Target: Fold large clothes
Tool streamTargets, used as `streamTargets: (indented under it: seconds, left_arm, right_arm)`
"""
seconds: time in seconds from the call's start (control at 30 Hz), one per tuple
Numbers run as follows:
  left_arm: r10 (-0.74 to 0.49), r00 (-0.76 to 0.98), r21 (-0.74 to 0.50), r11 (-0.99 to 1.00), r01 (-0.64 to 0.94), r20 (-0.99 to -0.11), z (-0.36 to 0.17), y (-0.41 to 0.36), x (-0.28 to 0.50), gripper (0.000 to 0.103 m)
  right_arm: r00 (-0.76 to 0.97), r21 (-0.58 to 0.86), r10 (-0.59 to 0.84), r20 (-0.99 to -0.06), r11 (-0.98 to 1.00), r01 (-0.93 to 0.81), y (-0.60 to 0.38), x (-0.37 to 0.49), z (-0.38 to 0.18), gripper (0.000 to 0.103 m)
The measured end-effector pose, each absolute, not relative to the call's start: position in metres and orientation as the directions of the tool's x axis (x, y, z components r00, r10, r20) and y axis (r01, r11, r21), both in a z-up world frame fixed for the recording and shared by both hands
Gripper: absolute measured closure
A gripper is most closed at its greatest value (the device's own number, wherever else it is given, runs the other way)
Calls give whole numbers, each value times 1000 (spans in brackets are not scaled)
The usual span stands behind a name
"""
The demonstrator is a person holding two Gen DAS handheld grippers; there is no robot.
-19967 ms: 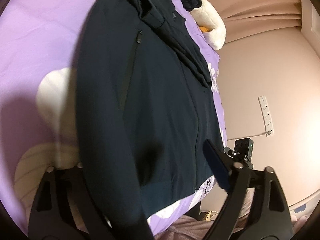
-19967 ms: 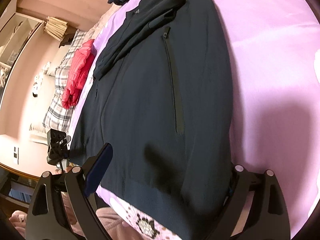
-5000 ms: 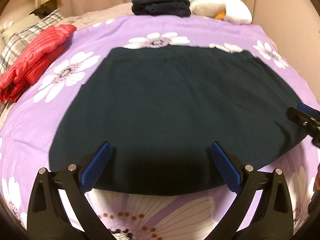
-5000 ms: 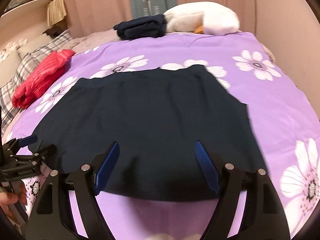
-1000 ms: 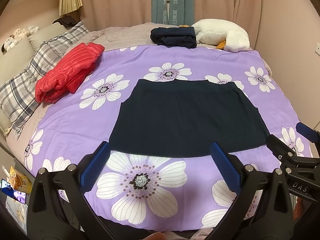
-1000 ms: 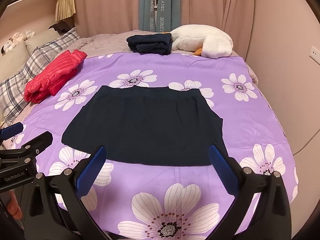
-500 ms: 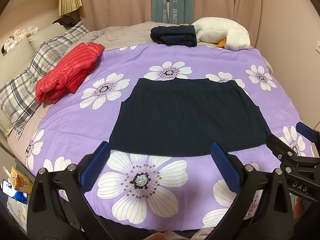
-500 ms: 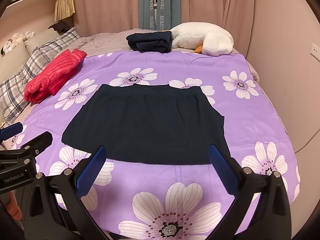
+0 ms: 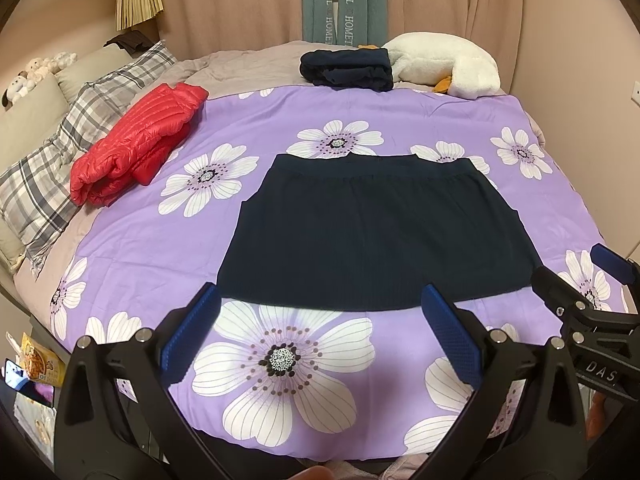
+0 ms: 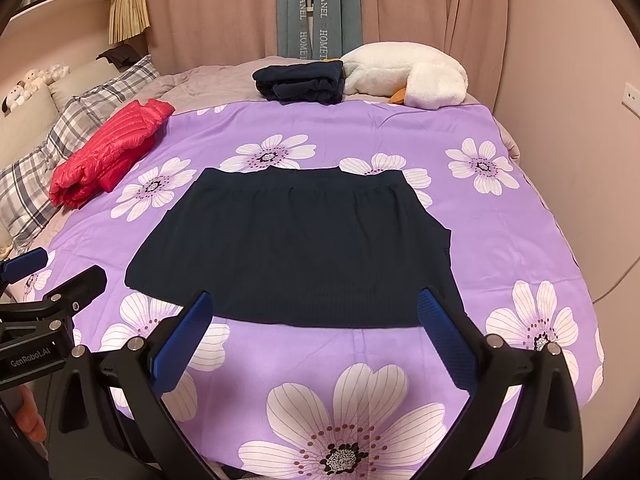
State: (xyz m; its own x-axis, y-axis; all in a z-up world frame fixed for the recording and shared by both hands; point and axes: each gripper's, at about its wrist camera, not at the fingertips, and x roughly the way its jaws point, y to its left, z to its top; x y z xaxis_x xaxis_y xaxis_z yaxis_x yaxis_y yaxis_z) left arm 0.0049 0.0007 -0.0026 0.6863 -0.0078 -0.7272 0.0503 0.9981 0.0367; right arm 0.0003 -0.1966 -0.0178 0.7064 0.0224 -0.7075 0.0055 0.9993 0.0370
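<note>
From the left wrist view, the left gripper [image 9: 318, 330] hangs wide and empty above the near edge of the bed [image 9: 132, 240], with the dark garment [image 9: 372, 232] lying flat in the middle of the floral cover. From the right wrist view, the right gripper [image 10: 314, 332] is equally wide and empty. The garment [image 10: 296, 248] looks soft, light and limp, so I'd pinch its 2 near corners.

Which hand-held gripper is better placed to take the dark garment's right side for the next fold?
Right: the right hand-held gripper sits open just off the dark garment near its right edge; the left hand-held gripper is farther left.
</note>
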Motion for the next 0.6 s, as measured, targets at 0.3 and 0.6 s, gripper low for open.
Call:
streamTargets:
  seconds: [0.3,0.6]
  left_arm:
    - [-15,687,36,998,59,-727,-4,2,2,2]
    - [-16,680,41,997,68,-733,-5,5,6,2]
  right_arm:
    - [710,35,15,-704,999,13,-193,-2,-18,1]
    - [705,39,18,-709,999,13,-195,-1,-18,1]
